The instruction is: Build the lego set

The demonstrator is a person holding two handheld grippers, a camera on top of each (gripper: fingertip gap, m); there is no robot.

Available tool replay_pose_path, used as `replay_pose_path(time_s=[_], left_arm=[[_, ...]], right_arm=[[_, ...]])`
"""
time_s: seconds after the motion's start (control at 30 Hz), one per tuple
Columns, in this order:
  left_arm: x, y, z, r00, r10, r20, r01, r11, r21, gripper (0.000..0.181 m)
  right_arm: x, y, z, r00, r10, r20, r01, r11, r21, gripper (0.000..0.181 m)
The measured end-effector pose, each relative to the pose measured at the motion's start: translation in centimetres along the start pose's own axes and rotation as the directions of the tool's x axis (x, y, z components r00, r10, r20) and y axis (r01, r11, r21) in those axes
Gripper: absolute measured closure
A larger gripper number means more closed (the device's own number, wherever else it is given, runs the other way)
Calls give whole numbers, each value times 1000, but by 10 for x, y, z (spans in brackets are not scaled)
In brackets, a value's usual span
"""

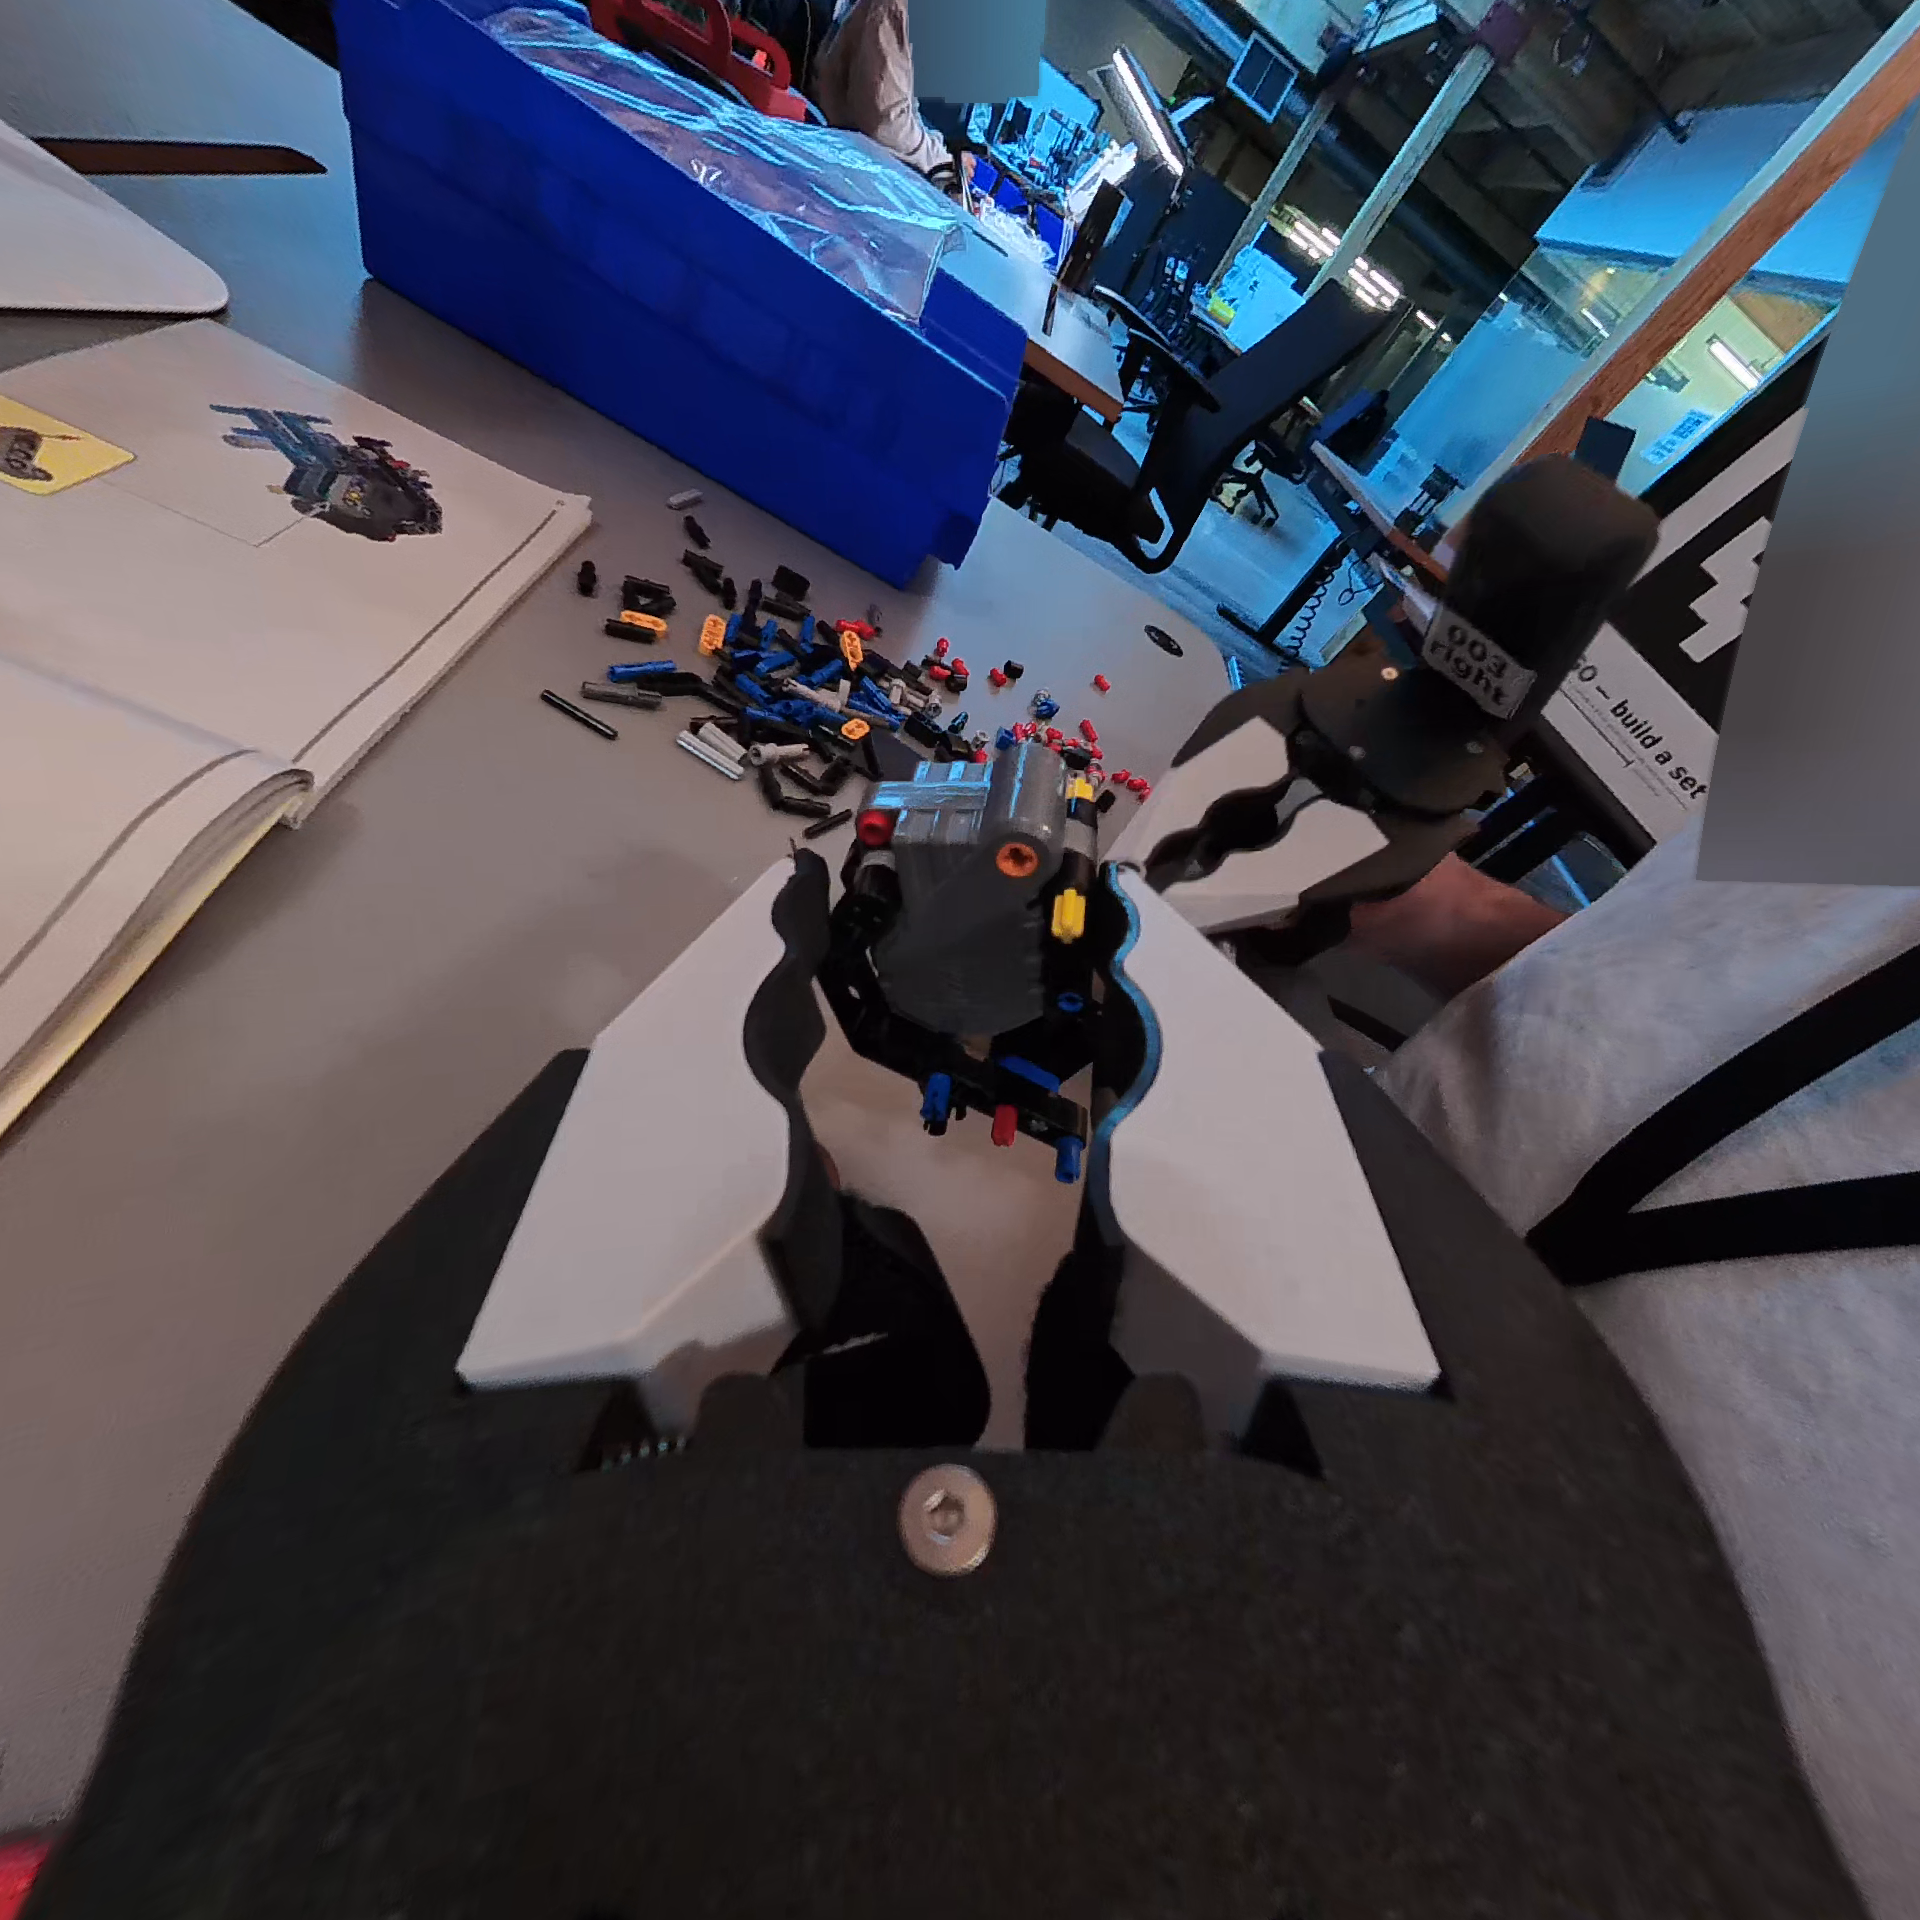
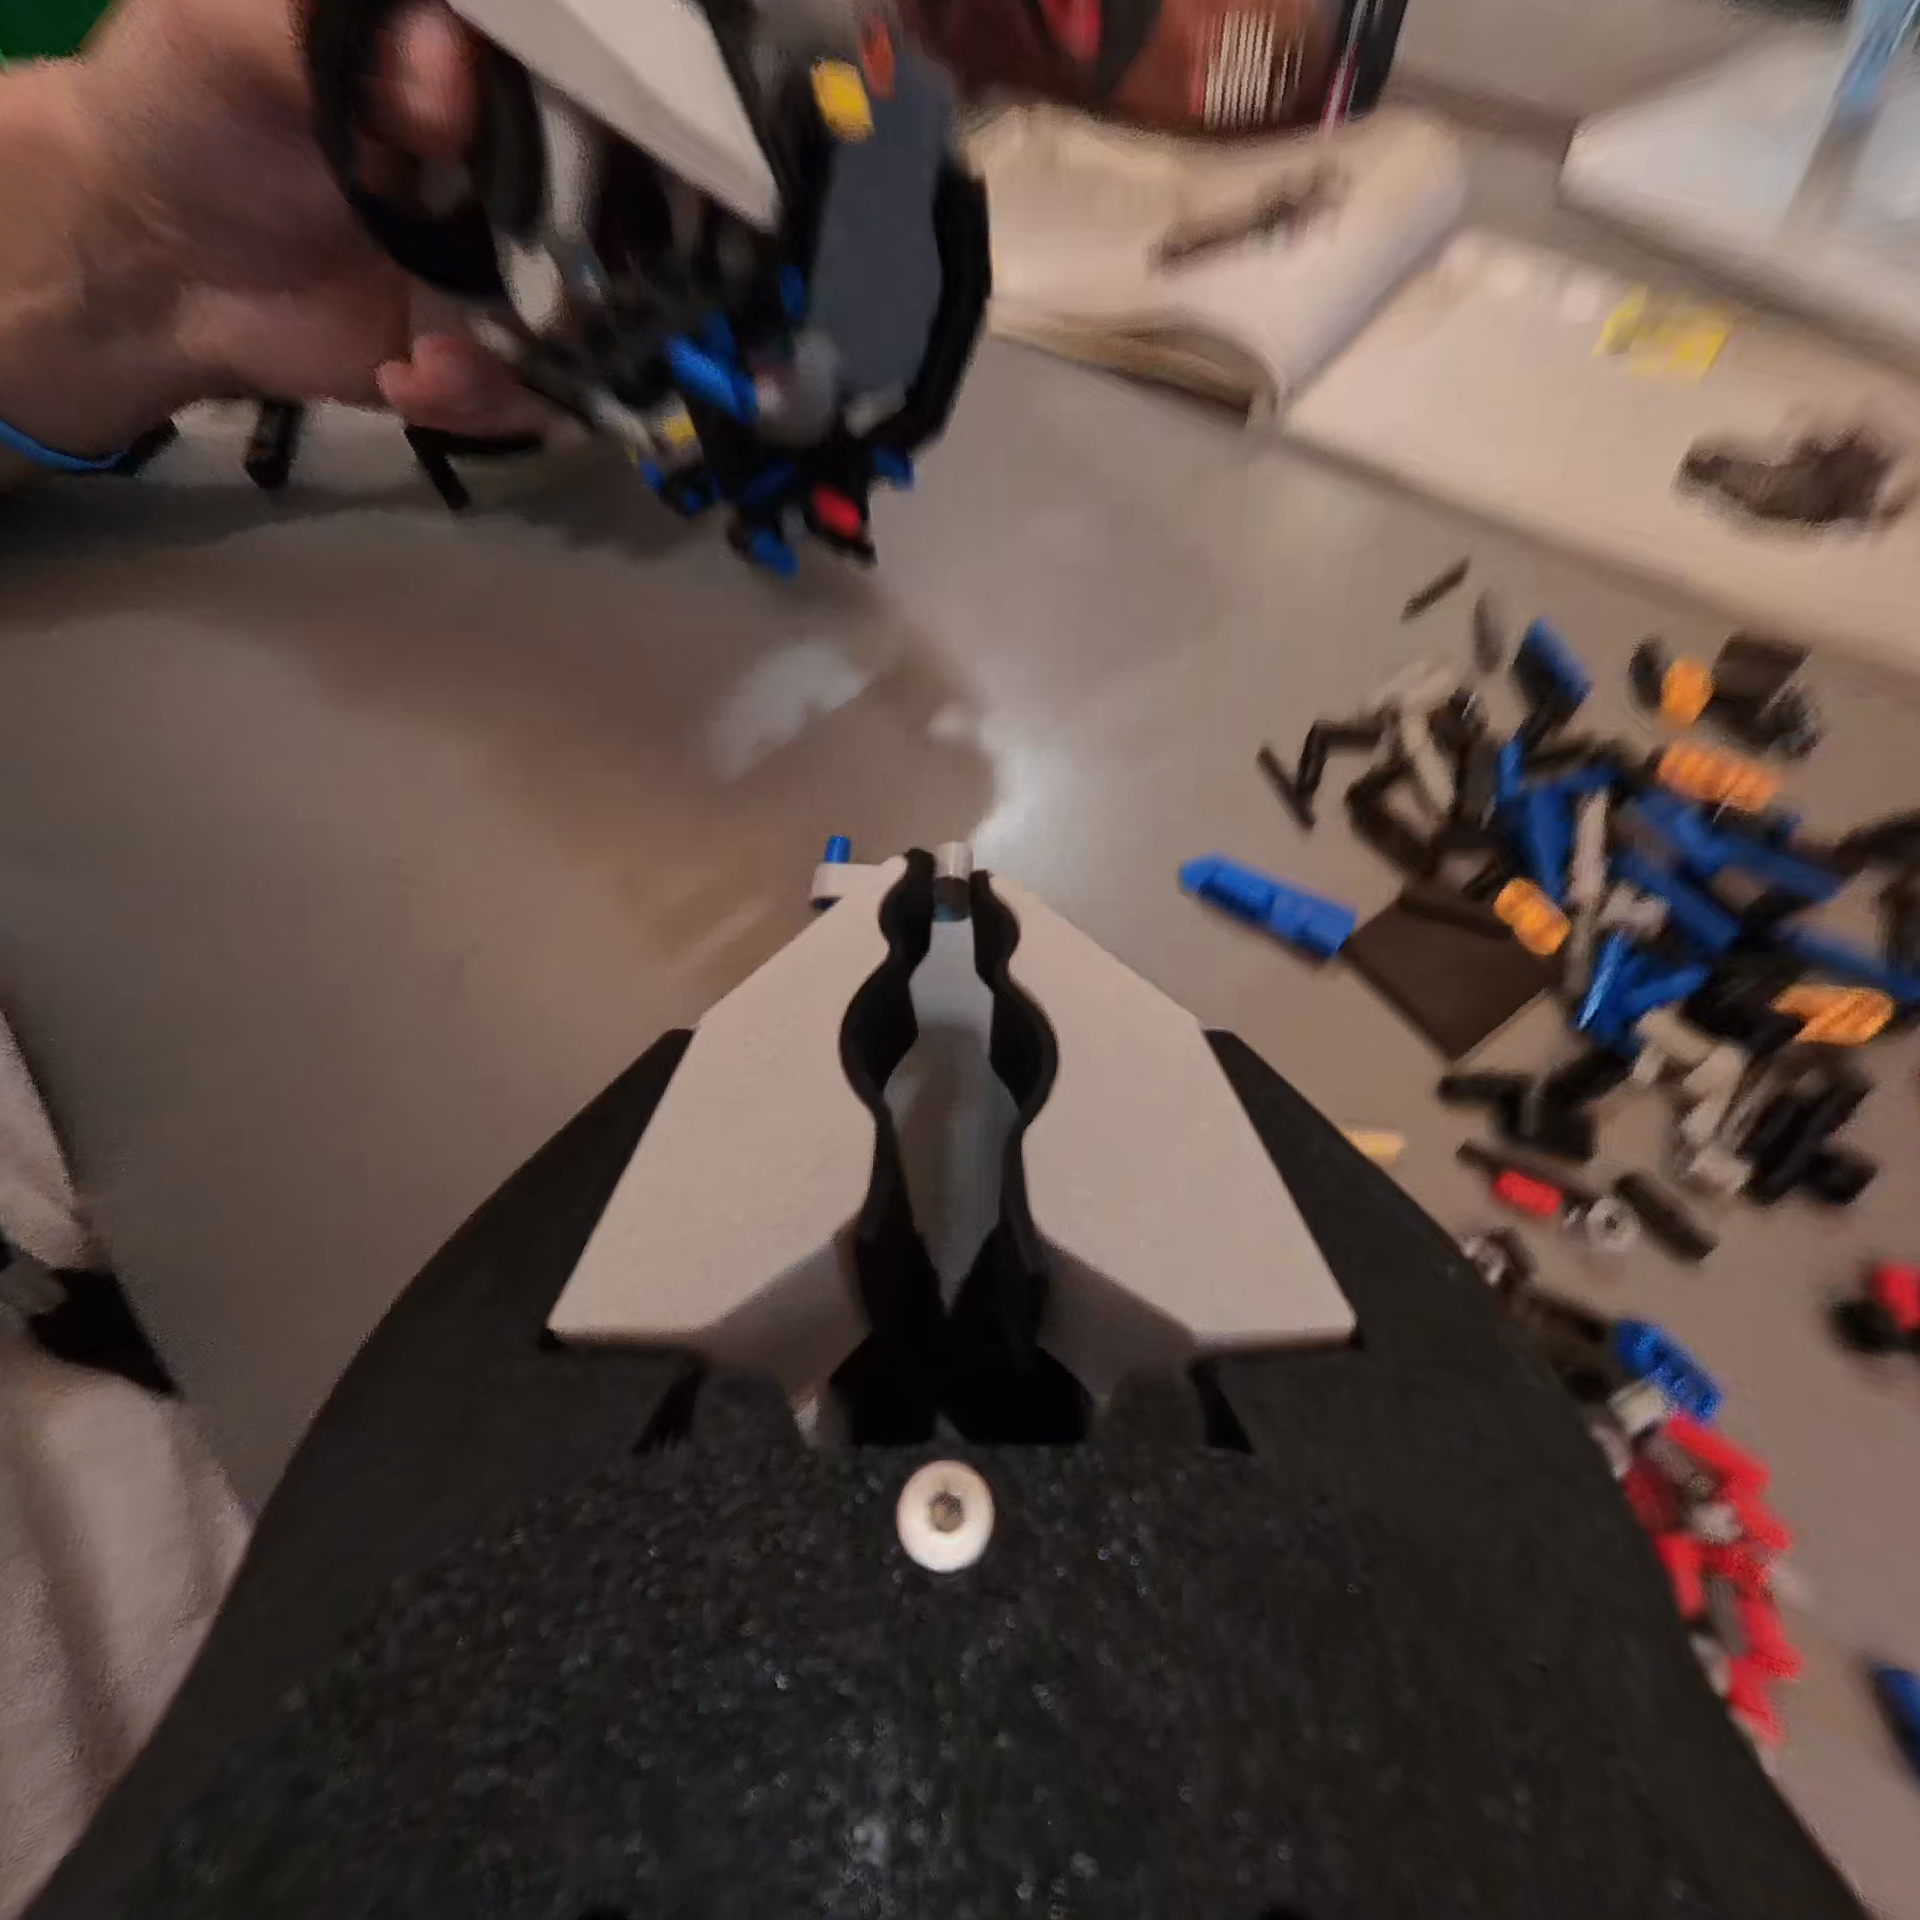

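The left tongs are clamping the half-built grey and black model above the table, beside the loose pile of pieces. The right tongs are pinching a small grey piece at their very tips. So shallow a pinch is risking the piece twisting or popping out under pressing force.

Your left gripper has white wedge fingers, wavy black pads and a silver screw. Your right gripper matches. You wear grey fabric.
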State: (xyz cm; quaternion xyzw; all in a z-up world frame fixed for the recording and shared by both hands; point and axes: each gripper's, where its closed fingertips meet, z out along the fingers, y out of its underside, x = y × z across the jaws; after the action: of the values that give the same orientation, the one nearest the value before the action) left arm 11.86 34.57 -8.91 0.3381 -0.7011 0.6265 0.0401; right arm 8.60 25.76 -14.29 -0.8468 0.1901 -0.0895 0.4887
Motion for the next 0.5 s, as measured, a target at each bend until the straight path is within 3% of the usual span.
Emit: replay_pose_path(time_s=[0.1,0.23,0.43,0.5], left_arm=[[5,0,3,999,-17,-32,18,1000,9,132],[10,-3,4,985,-124,-118,129,991,40,132],[11,2,4,954,-240,-181,245,970,4,133],[7,3,3,945,-269,-186,274,962,1,133]], right_arm=[[4,-33,-5,987,-157,-24,159,980,121,175],[3,-79,-1,894,-449,18,434,873,224,175],[-6,-112,17,740,-550,387,418,827,377,175],[-3,-105,32,703,-584,406,468,809,355,175]])
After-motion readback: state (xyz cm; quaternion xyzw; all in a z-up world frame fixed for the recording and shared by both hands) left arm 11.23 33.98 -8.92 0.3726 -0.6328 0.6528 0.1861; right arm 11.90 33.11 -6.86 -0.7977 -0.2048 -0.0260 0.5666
